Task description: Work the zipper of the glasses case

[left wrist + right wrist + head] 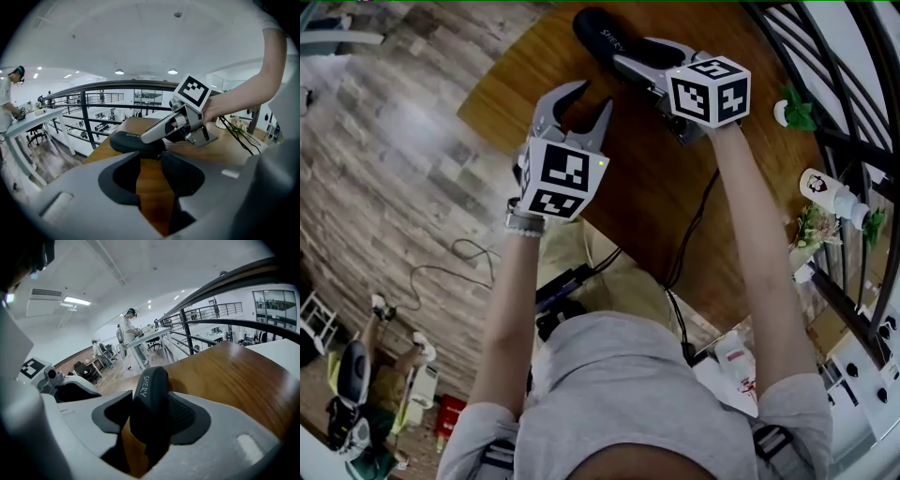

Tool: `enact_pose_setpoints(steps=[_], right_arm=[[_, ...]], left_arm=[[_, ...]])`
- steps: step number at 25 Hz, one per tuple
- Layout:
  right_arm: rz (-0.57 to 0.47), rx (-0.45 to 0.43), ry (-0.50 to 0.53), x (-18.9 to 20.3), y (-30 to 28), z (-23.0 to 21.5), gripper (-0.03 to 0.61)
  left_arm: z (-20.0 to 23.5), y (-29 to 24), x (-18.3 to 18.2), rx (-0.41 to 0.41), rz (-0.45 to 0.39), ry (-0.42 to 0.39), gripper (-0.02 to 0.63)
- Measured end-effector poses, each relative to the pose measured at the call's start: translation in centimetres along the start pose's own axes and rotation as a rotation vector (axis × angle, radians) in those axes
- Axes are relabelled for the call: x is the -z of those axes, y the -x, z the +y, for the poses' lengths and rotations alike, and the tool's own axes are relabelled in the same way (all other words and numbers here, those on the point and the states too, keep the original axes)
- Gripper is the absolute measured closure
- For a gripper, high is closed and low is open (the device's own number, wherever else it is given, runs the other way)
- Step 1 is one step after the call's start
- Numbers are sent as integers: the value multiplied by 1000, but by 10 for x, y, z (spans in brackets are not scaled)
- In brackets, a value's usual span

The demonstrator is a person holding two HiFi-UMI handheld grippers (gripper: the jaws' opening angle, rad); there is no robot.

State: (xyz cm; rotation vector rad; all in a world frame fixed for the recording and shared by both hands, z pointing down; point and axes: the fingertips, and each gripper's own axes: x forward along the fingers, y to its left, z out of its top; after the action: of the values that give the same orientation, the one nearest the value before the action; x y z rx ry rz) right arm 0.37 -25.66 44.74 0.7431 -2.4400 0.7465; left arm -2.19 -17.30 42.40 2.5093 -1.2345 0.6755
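Step in hand, as I judge it: setting up, zipper not yet engaged.

- Left gripper (149, 161): nearest to the person, low over the round wooden table (675, 187). Jaws are well apart. Only bare table wood shows in the gap, so it holds nothing. The end of the case lies just beyond its tips.
- Right gripper (149, 409): further out, reaching across from the person's right. Jaws stand about as wide as they go.
- The black glasses case (151, 380), printed "SHERY", sits between the right gripper's jaws. It lies against the ribbed right-hand pad (180, 413). A sliver of table shows between the case and the left-hand pad lower down. I read this as loosely straddled, not clamped.
- Case position: flat on the table close to the far edge, long axis running away from the right gripper. In the head view the rounded far end pokes out past the jaw tips.
- Zipper: neither the seam nor the pull tab can be made out in any view.
- Beyond the table: dark railing (93, 96), then an open office floor below.

Next move, my judgement:
1. The right gripper should close firmly on the case body so it cannot slide toward the edge.
2. The left gripper goes forward to the near end, finds the pull, and narrows to a fine pinch on it.
3. Draw along the seam line.
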Motion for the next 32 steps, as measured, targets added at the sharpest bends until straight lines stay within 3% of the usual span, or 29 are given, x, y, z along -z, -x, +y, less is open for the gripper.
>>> enact_pose_setpoints(steps=[14,27,32], right_arm=[[-17,-31,-41,-1,1,-1,341],[-21,-39,-46,-3,0,1,341],[-18,-37,-44,-2,0,0,341]], left_arm=[[-16,-56,13,2,149,-10,443],[-11,-63,20,-29,233,-15,466],[-14,-69,25,5,265,-24,482]])
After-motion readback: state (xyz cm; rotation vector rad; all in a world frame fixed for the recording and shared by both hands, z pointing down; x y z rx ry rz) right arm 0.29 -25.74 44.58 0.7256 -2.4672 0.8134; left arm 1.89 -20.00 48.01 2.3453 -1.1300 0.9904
